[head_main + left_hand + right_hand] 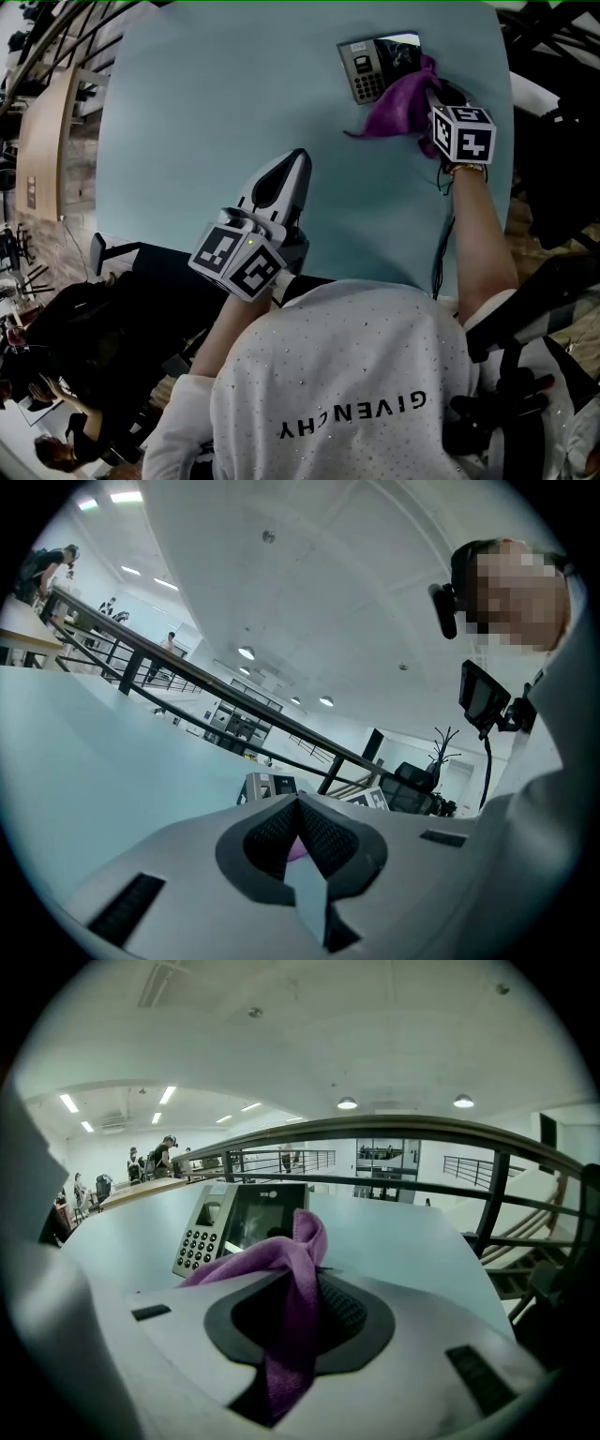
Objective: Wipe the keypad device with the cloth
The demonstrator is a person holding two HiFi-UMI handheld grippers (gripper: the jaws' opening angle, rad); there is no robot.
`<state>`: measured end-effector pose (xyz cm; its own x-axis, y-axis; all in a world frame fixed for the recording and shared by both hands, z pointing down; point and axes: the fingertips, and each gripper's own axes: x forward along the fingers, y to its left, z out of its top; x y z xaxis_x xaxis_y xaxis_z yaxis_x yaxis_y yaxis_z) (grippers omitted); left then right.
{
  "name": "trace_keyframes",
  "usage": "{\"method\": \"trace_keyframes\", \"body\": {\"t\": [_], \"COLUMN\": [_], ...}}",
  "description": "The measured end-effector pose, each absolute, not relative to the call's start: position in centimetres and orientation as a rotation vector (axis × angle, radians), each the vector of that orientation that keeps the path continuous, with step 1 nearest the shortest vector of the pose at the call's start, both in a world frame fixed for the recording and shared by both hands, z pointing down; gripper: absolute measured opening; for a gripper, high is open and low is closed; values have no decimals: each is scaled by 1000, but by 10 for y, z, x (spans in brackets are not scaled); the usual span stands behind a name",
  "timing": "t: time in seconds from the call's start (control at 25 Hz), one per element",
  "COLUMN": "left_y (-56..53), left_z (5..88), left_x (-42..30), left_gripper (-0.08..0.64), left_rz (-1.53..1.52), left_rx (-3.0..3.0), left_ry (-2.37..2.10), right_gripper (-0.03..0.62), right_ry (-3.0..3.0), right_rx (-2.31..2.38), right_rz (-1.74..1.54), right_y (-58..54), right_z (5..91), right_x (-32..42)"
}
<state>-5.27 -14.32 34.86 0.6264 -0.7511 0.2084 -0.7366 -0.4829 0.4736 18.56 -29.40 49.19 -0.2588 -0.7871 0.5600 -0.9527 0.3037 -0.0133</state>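
Observation:
The grey keypad device point(370, 67) with a dark screen lies at the far right of the pale blue table point(216, 122). A purple cloth point(401, 105) drapes against its right side, pinched in my right gripper point(433, 98), which is shut on it. In the right gripper view the cloth point(286, 1288) rises between the jaws just in front of the keypad device point(230, 1222). My left gripper point(298, 159) rests near the table's front, jaws shut with nothing held. In the left gripper view its closed jaws meet, my left gripper point(298, 808), with the keypad device point(267, 787) far beyond.
A black railing point(375, 1133) and stairs run past the table's far edge. A black office chair point(122, 319) stands at the table's near left. A cable point(441, 253) hangs down by my right forearm. People stand far off in the hall.

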Motion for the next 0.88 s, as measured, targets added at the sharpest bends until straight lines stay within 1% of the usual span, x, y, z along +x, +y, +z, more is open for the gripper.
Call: {"method": "trace_keyframes", "body": {"t": [0.28, 0.52, 0.72, 0.88], "left_y": [-141, -143, -145, -145], "left_z": [346, 350, 350, 354], "left_x": [-54, -50, -53, -59], "left_gripper": [0, 0, 0, 0], "left_rz": [-34, -29, -43, -31], "left_rx": [2327, 2321, 2311, 2298], "left_ry": [-1164, -1156, -1165, -1183], "right_gripper": [71, 72, 72, 72], "right_ry": [-2124, -2351, -2383, -2376], "right_rx": [1579, 1432, 1230, 1134], "right_rz": [579, 425, 332, 294], "right_y": [-293, -285, -266, -257], "right_z": [488, 441, 454, 467], "right_x": [189, 116, 62, 40]}}
